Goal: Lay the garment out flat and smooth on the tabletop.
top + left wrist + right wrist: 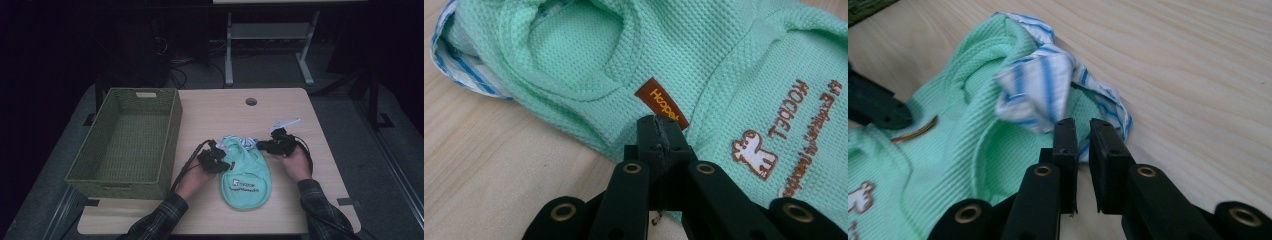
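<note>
A mint-green pet garment (245, 177) with a blue-and-white striped lining (1035, 92) lies flat near the table's front middle. It carries printed lettering and a brown label (661, 102). My left gripper (223, 161) is at the garment's left edge. In the left gripper view its jaws (659, 122) are pressed together on the fabric edge just below that label. My right gripper (260, 145) is at the upper right corner of the garment. Its jaws (1083, 125) stand a narrow gap apart just short of the bunched striped lining, with nothing pinched between them.
A green woven basket (172, 130) sits empty at the table's left, close to my left hand. A small white plastic piece (284, 122) lies behind my right gripper. The table (215, 110) has a round cable hole (251, 101) near its far edge. The floor around is dark.
</note>
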A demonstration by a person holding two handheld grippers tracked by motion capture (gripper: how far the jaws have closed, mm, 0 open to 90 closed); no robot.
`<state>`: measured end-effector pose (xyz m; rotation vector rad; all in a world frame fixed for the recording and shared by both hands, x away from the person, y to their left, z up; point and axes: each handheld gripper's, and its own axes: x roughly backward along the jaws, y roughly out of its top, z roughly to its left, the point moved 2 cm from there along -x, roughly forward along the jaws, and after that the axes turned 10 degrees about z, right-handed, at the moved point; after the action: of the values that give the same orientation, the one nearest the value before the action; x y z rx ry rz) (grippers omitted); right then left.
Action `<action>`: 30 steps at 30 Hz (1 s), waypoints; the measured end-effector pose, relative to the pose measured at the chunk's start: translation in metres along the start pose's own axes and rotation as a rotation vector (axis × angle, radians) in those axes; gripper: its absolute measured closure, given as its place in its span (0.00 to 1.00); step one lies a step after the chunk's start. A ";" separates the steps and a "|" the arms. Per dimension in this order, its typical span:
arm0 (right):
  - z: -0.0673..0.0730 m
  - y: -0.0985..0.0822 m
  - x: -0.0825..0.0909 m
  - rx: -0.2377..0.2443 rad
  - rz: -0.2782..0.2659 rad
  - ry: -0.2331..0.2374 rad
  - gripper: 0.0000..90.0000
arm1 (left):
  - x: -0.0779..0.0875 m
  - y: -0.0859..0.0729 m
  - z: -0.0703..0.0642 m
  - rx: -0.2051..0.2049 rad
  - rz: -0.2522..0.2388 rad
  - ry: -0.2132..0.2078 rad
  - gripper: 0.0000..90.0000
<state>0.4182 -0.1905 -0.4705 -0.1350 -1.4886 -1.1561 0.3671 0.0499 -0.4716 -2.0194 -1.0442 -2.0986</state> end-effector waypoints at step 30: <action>-0.021 0.006 -0.009 0.035 0.057 -0.150 1.00 | 0.003 0.000 -0.004 -0.028 0.034 0.018 1.00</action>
<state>0.4392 -0.1971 -0.4781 -0.2429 -1.6258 -1.0935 0.3634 0.0487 -0.4685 -2.0118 -0.9762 -2.1230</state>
